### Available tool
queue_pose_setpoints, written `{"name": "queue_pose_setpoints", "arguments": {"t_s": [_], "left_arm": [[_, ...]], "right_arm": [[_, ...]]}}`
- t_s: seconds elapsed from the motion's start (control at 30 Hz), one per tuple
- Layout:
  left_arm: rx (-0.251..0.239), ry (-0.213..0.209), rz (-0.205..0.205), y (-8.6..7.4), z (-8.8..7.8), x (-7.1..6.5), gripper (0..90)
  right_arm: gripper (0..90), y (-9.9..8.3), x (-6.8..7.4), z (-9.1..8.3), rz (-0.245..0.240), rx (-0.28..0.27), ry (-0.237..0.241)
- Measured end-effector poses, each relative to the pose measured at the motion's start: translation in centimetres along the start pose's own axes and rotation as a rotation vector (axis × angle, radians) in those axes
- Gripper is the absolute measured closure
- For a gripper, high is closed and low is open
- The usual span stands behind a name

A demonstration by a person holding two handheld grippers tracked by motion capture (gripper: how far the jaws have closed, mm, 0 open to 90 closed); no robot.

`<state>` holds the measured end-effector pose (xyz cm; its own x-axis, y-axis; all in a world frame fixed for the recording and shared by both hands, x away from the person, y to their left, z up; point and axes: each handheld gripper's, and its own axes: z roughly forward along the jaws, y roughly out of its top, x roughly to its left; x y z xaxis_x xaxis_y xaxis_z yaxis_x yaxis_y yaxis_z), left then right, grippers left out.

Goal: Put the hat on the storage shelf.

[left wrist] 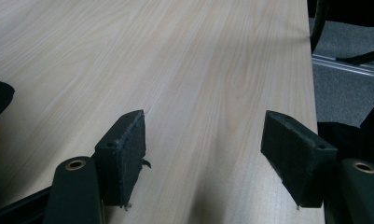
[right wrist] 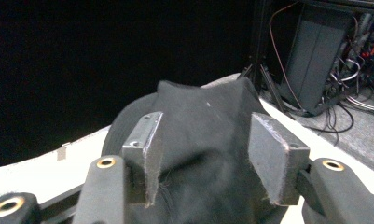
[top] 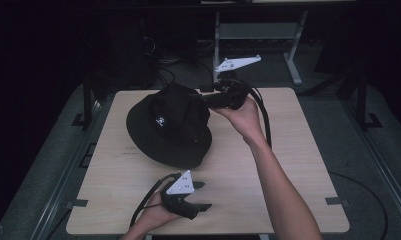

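The right gripper (top: 200, 97) reached in from the far right side of the table (top: 288, 165), level with the crown of a black bucket hat (top: 170, 125), its jaws pointing left into the fabric. In the right gripper view the two pads (right wrist: 278, 158) stood apart with the hat's (right wrist: 203, 140) crown bulging up between them; the cloth lay close against the inner face of the left-hand pad, but whether either pad pressed on it could not be told. The hat sat brim-down on the far middle of the wooden table, a small white emblem on its side facing the near edge. The left gripper (top: 204, 195) rested low near the front edge, well apart from the hat, its jaws spread wide over bare wood (left wrist: 198, 70) with nothing between them.
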<state>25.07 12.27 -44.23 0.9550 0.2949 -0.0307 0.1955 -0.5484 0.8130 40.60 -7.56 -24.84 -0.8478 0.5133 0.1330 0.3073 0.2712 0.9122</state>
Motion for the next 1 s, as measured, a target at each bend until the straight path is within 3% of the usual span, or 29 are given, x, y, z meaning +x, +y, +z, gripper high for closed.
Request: {"name": "queue_pose_setpoints", "arguments": {"t_s": [0.17,0.3,1.0], "left_arm": [[0.002,0.0,-0.006,0.0,0.0,0.0,29.7],[0.011,0.009,0.013,-0.1,-0.1,0.2,29.5],[0.005,0.02,0.004,-0.2,-0.2,0.4,29.0]], "right_arm": [[41.8,-1.1,-0.5,-1.0,0.024,-0.002,-0.012],[40.9,-1.9,-0.9,-1.7,0.042,0.005,-0.02],[36.2,-5.6,-2.0,-5.0,0.088,-0.006,-0.052]]}}
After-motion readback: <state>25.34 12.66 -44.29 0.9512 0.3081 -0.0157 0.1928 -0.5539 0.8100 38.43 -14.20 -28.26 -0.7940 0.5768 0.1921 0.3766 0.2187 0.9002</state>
